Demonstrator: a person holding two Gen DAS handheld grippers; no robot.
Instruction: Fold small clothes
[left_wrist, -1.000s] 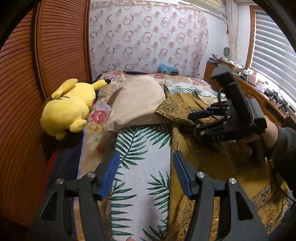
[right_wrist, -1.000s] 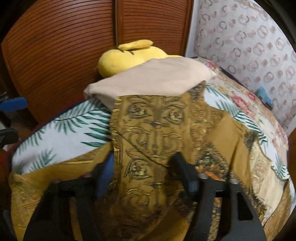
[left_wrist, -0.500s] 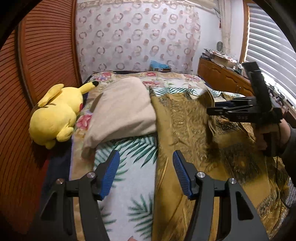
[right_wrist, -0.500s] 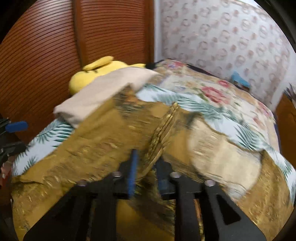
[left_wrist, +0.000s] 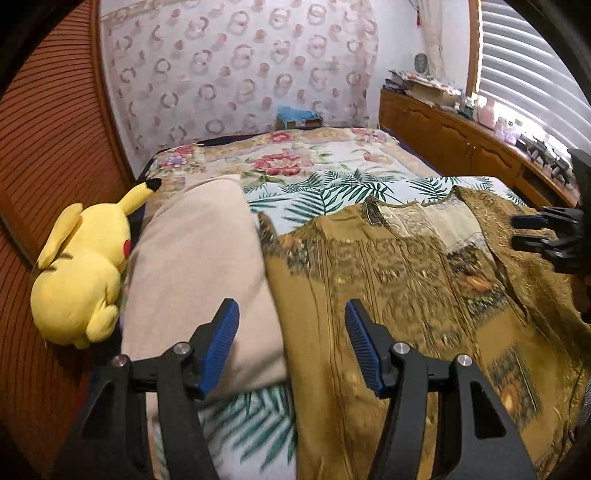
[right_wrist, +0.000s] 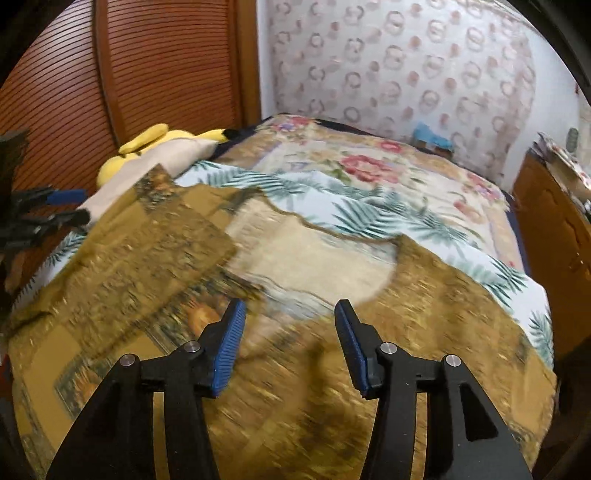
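A golden-brown patterned garment (left_wrist: 406, 280) lies spread over the bed, its pale inner neck area (right_wrist: 306, 258) facing up. One side panel (right_wrist: 147, 236) lies folded across the garment's body. My left gripper (left_wrist: 291, 308) hovers open over the garment's left edge beside the beige pillow, with nothing between its pads. My right gripper (right_wrist: 290, 308) hangs above the middle of the garment with its jaws opening and nothing between them. Each gripper shows at the edge of the other's view: the right gripper (left_wrist: 546, 236) and the left gripper (right_wrist: 55, 206).
A beige pillow (left_wrist: 199, 266) and a yellow plush toy (left_wrist: 81, 273) lie along the bed's left side by louvred wooden doors (left_wrist: 44, 166). The floral and palm-leaf bedspread (left_wrist: 295, 162) runs to the curtain. A cluttered wooden dresser (left_wrist: 461, 144) lines the right.
The right gripper, pinched on a fold of the garment half a second ago, has let it go and swung right. The left gripper slid forward along the garment's edge, level with the pillow.
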